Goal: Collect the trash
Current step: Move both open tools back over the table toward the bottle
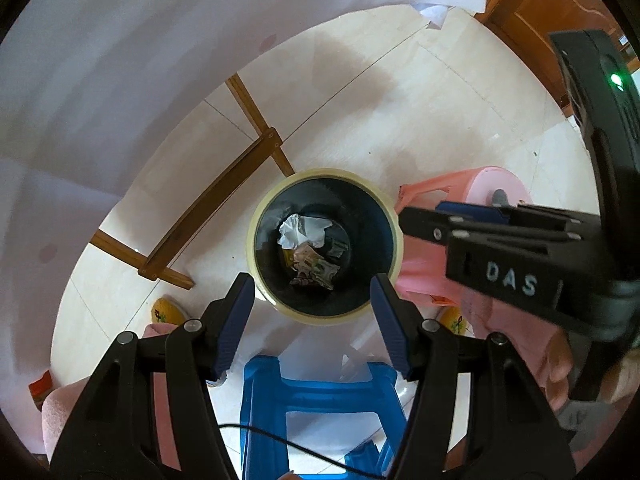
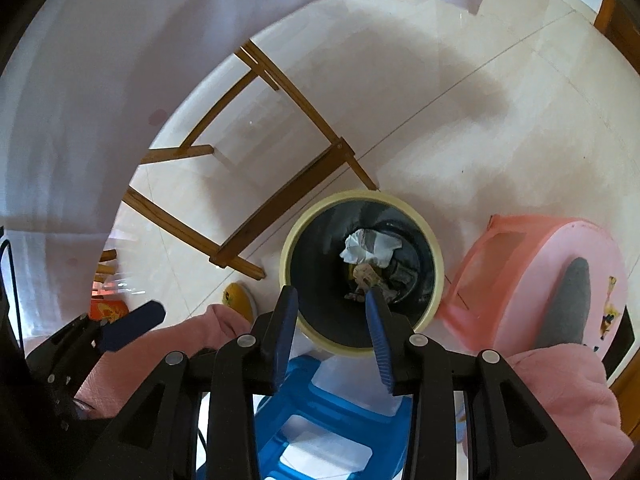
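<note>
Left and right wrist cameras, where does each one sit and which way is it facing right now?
Left wrist: sits behind the left tongs, facing steeply down into the bin; the right tongs and a hand show at right.
Right wrist: sits behind the right tongs, also facing down over the bin; pink sleeves show.
Shared: bin, white crumpled paper, blue stool, pink stool.

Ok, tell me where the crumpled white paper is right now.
The crumpled white paper lies inside the bin, on top of the other scraps, seen near the centre of both wrist views, with the pink stool to the bin's right.
</note>
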